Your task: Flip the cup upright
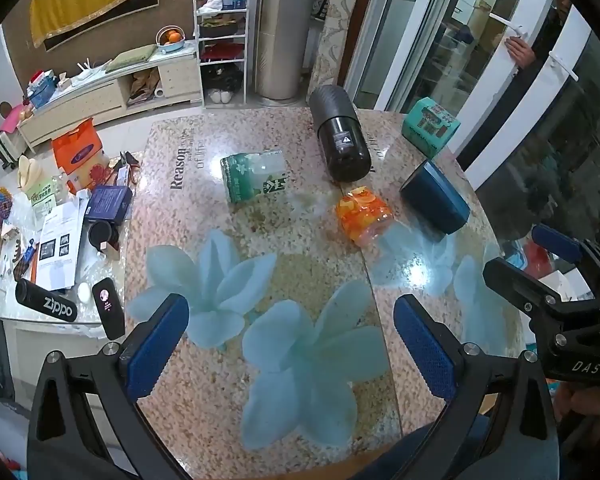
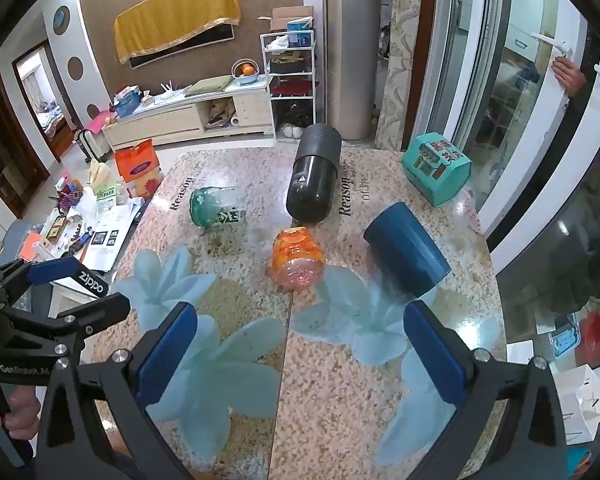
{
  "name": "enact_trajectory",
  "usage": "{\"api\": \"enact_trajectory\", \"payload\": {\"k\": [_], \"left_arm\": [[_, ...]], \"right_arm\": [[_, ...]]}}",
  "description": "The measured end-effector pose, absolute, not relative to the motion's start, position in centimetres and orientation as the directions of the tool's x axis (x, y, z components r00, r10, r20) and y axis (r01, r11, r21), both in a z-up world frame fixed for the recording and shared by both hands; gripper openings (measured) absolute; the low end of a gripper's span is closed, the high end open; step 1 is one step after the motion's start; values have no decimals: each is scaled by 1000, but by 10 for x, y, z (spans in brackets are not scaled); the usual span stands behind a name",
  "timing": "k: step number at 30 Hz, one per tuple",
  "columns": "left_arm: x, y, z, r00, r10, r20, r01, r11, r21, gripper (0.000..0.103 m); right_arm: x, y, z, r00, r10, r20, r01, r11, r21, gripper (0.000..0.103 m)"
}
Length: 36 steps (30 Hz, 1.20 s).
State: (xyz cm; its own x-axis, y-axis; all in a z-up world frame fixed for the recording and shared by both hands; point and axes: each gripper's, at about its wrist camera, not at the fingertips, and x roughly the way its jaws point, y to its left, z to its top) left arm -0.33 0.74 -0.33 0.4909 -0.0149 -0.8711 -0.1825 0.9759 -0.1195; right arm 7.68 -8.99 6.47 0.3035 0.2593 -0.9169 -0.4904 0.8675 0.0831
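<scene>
Both grippers (image 1: pixel 290 344) (image 2: pixel 300 356) gape; blue cup (image 2: pixel 406 250) lies toppled.

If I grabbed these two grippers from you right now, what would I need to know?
Left gripper: open, empty, above the near table edge.
Right gripper: open, empty, likewise.
On the table, lying on their sides: green cup, orange cup, dark blue cup, and a black flask.
Done: nothing; no cup is upright.
Left: grasp a cup, stand it upright.
</scene>
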Motion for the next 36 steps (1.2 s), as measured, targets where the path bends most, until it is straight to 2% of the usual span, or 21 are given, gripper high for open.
{"api": "enact_trajectory", "payload": {"k": [36], "left_arm": [[8,14,-10,473,-25,-881,-170,978,-119,103]], "right_arm": [[77,-88,60,284,259,-923,-483,870,95,103]]}}
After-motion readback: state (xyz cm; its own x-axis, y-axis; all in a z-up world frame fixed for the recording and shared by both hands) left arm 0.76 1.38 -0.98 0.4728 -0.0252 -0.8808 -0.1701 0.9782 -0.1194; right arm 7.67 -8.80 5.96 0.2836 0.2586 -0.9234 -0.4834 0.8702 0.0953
